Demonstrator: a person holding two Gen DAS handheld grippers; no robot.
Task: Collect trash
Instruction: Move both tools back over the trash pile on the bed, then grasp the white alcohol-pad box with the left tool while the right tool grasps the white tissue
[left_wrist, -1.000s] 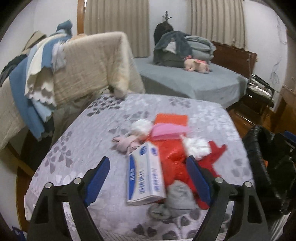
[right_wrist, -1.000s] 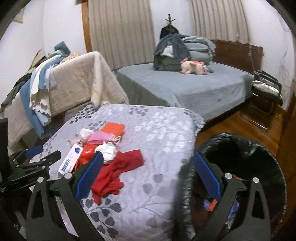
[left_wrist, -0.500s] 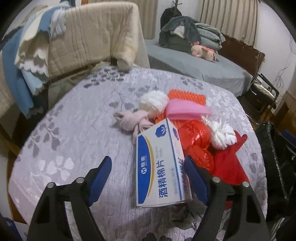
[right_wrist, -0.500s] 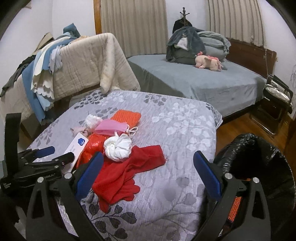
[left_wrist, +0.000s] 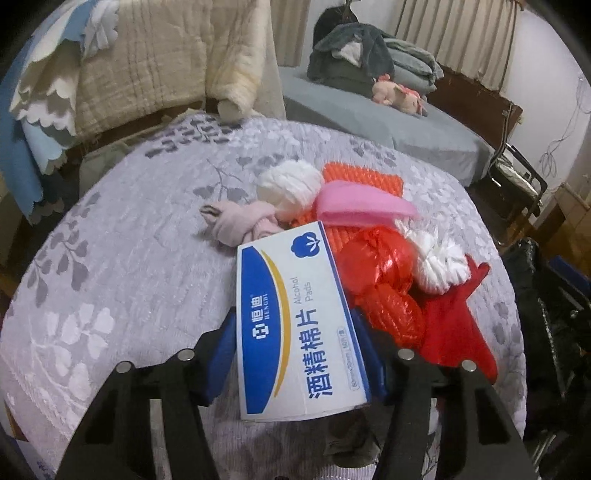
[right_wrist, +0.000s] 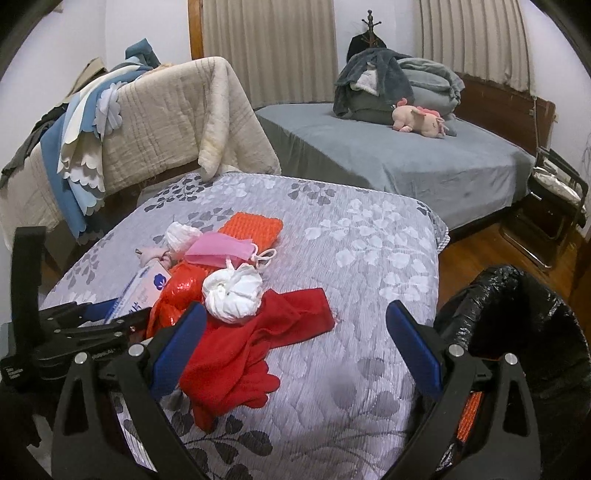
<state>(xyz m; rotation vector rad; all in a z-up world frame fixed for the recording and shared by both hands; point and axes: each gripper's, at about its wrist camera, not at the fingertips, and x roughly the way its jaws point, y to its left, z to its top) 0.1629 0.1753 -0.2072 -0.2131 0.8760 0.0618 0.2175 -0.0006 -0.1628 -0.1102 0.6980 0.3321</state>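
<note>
Left wrist view: the left tongs (left_wrist: 295, 354) are seen closed in on a white and blue cardboard box of alcohol pads (left_wrist: 295, 325). The jaws have just been closing, and the blue pads (left_wrist: 221, 354) now press on both long sides of the box. The box lies on the grey flowered quilted surface (left_wrist: 129, 277), at the near left of a heap of trash. Behind the box, a small pink cloth bundle (left_wrist: 240, 221) and a white ball of crumpled paper (left_wrist: 291, 184) are seen. To the right of these lie an orange ribbed mat (left_wrist: 365, 177) and a pink face mask (left_wrist: 365, 206). Just right of the box, a crumpled shiny red plastic bag (left_wrist: 384, 280) is touching it. A second white ball (left_wrist: 439, 266) rests on a red cloth (left_wrist: 454, 325) further right.

Right wrist view: the left tongs (right_wrist: 122, 314) are seen at the far left with the box (right_wrist: 147, 288) between them. The right tongs (right_wrist: 295, 343) are held wide, with nothing between the blue pads (right_wrist: 413, 347). They hang over the near part of the surface (right_wrist: 369, 258), with the left pad just above the red cloth (right_wrist: 251, 347). At the right edge, a bin lined with a black plastic bag (right_wrist: 517, 314) stands just beside the surface. Something orange can be seen low inside it.
</note>
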